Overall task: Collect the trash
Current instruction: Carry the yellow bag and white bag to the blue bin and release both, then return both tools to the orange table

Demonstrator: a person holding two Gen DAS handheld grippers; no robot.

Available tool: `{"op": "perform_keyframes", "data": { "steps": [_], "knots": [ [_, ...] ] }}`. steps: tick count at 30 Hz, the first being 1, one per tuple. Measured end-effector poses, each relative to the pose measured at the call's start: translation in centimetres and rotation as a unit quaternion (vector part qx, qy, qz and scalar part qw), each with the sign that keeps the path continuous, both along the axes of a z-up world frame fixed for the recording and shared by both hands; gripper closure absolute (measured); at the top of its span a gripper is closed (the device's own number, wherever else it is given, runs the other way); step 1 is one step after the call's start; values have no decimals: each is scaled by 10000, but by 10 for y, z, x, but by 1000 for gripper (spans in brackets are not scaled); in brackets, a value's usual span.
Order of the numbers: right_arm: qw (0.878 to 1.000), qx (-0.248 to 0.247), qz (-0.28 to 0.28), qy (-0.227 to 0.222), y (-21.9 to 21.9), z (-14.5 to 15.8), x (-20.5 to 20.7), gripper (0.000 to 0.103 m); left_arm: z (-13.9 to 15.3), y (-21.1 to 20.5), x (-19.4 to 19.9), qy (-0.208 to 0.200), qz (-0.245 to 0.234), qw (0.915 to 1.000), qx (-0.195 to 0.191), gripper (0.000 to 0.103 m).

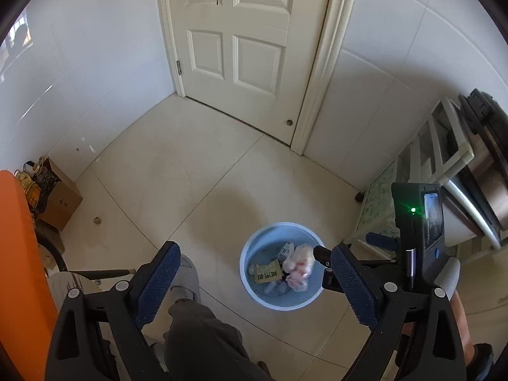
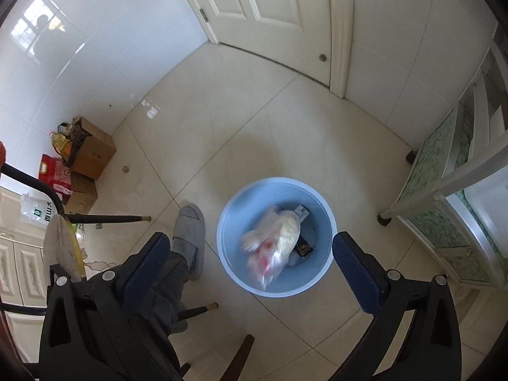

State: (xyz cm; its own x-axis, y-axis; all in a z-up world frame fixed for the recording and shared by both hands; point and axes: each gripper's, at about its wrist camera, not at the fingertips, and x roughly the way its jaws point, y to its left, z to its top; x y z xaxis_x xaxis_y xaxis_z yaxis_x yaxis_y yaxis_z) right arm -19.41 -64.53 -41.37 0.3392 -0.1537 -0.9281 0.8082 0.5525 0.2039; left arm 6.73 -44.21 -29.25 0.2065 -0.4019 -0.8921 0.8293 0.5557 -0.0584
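Observation:
A light-blue bin (image 1: 270, 233) stands on the tiled floor, below and ahead of both grippers. In it lie a yellow packet (image 1: 268, 271), a small white box (image 1: 285, 249) and a clear plastic bag (image 1: 300, 265) with white and pink contents. My left gripper (image 1: 255, 249) is open and holds nothing. In the right wrist view the same bag (image 2: 273, 244) is blurred over the bin (image 2: 276, 181), free of the pads. My right gripper (image 2: 250, 238) hangs above it, open and empty. Its black housing (image 1: 416, 222) with a green light shows at the right of the left wrist view.
A person's grey-trousered leg (image 1: 197, 333) and grey slipper (image 2: 190, 231) are just left of the bin. A white door (image 1: 247, 47) is at the back, a cardboard box (image 2: 93, 150) by the left wall, a white cabinet (image 2: 444, 209) on the right, chair legs (image 2: 108, 219) nearby.

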Motion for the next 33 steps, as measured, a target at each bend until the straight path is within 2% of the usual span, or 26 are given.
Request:
{"op": "perform_keyframes", "data": {
  "steps": [1,4,5,7,11,17,25,33],
  "knots": [
    [10000,-14,-28,17,-2,-1,0,0,1,-12,3,23,25,10000,1,10],
    [9999,-86,-105,-1,-3,5,-2,0,7,-13,-1,67,98,9999,-84,10],
    [9998,-120,-145,0,-2,10,-4,0,11,-16,11,62,110,9998,-120,10],
    [9996,-189,-199,-41,-1,18,-7,0,21,0,17,38,136,9997,-219,10],
    [9983,-403,-288,-296,11,53,-13,0,47,30,9,-57,212,9982,-555,10],
    [9934,-834,-190,-769,42,123,-7,0,95,85,-11,-357,410,9919,-1144,9],
    [9815,-1301,501,-1309,106,200,40,0,144,186,-26,-851,1075,9758,-1704,5],
    [9656,-1561,1337,-1594,177,245,100,0,168,281,-43,-1264,1845,9557,-1916,4]
  ]
}}
